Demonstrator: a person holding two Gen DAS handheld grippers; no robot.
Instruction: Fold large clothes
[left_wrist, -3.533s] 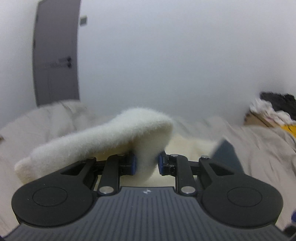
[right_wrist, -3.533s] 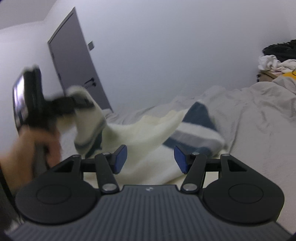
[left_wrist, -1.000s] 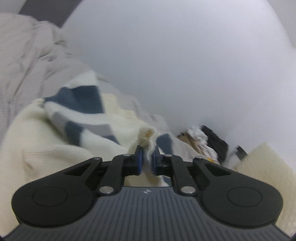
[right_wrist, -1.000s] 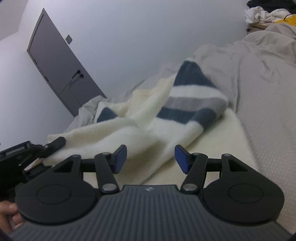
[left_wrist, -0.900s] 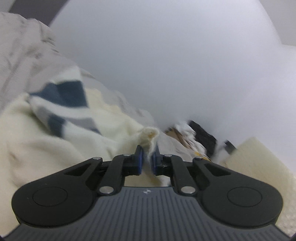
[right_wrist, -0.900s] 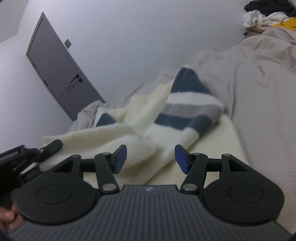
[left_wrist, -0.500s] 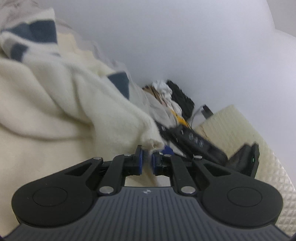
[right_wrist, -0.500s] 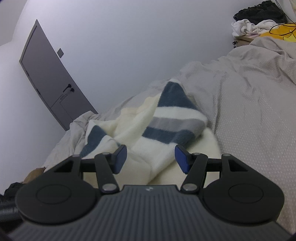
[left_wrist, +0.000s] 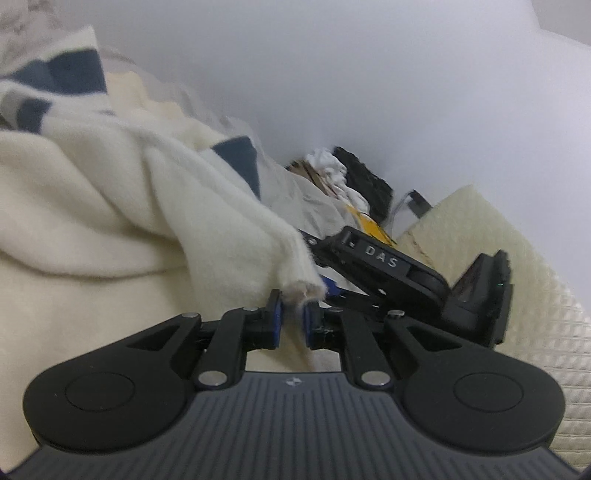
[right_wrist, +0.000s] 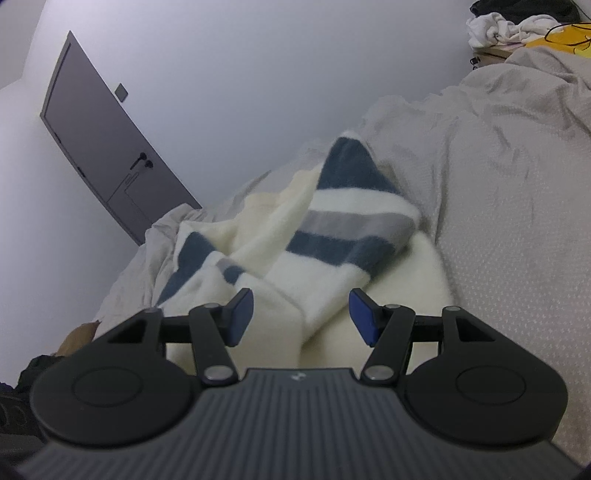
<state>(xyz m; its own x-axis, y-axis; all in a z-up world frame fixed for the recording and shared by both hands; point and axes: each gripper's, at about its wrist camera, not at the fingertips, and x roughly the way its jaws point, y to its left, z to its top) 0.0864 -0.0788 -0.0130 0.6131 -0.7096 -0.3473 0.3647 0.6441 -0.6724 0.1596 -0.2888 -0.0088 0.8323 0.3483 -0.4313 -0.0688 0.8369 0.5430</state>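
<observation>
Since the earlier frames the cream sleeve end (left_wrist: 295, 269) has been carried across from the left side of the bed, over the body of the sweater (right_wrist: 332, 236), and now sits low near the right hand-held gripper (left_wrist: 334, 286), which shows in the left wrist view just beyond the cuff. The sweater, cream with navy and grey stripes, lies rumpled on the grey bed (right_wrist: 517, 221), one striped sleeve still thrown across the middle, so I judge the fold only begun: one sleeve is brought over, nothing is flattened or squared yet. The left hand-held gripper (left_wrist: 291, 319) is nearly closed, its blue pads pinching the sleeve cuff; its jaws have just eased slightly wider, with the cloth still between them. The right hand-held gripper (right_wrist: 301, 314) stands about half open over the near hem, holding nothing. Far right sits a pile of other clothes (right_wrist: 517, 22).
</observation>
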